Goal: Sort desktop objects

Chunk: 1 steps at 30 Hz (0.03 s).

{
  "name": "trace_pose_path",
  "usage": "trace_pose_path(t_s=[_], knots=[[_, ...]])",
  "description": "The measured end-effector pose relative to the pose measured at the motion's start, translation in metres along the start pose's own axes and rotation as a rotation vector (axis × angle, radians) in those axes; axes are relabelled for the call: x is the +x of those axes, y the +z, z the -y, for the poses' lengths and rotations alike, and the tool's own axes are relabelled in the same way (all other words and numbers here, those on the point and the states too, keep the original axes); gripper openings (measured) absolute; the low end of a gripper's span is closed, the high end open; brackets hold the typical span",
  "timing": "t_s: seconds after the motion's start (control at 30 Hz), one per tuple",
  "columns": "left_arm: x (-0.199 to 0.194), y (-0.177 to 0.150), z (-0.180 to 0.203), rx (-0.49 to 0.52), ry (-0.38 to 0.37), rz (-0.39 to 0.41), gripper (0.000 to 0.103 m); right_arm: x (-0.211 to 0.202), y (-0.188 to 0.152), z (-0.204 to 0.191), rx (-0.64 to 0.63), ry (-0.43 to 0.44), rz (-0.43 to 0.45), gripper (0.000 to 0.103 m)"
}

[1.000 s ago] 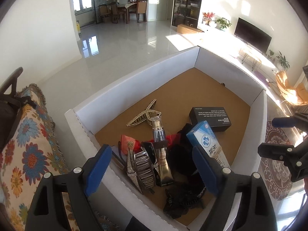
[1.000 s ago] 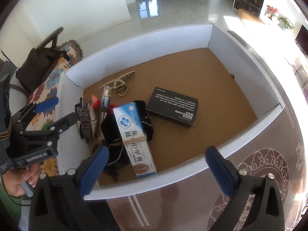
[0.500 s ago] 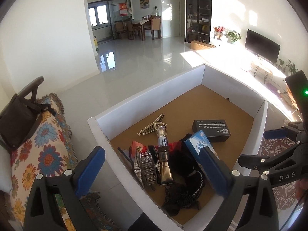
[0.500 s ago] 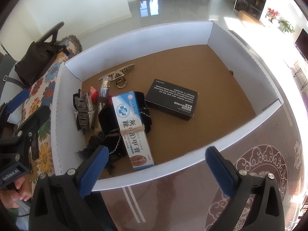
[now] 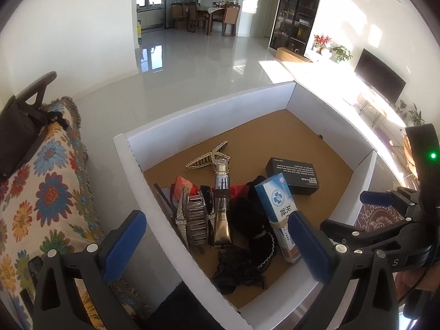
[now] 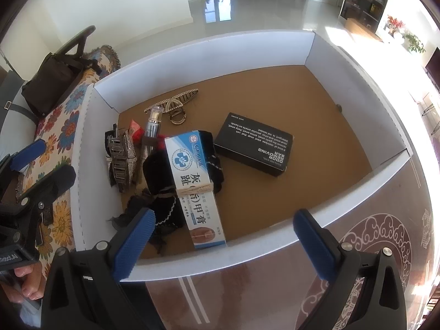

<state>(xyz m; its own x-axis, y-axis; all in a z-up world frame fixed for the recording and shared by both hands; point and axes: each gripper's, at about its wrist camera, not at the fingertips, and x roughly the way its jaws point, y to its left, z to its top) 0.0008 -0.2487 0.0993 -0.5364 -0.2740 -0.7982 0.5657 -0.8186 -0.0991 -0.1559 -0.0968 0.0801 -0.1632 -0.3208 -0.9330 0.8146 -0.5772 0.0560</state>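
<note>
A white-walled box (image 5: 209,115) with a brown floor holds a pile at its left end: a rhinestone hair claw (image 5: 195,220), a gold tube (image 5: 221,206), black lace cloth (image 5: 247,236) and a blue-and-white ointment carton (image 6: 192,181). A black box (image 6: 255,148) lies apart to the right, and a pearl hair clip (image 6: 176,101) sits behind the pile. My left gripper (image 5: 214,228) hovers above the pile's near corner, its jaws opening with nothing held between them. My right gripper (image 6: 224,220) stands open above the box's front wall, holding nothing.
A floral throw (image 5: 41,187) with a black bag (image 5: 16,137) on it lies left of the box. The box stands on a dark patterned tabletop (image 6: 371,247). The box floor's right half (image 6: 316,104) is bare. A hand (image 6: 24,288) grips the left tool.
The left gripper's jaws have spread wider and it has drawn back and up, so its left finger now hangs outside the box wall. The right gripper has stayed put.
</note>
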Motion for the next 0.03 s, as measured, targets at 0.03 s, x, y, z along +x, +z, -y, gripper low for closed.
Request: trace_pose_path(t_s=[0.03], knots=[[-0.0011, 0.0000, 0.0021, 0.012, 0.013, 0.006, 0.103, 0.0000, 0.0003, 0.0001, 0.000, 0.000, 0.001, 0.101]])
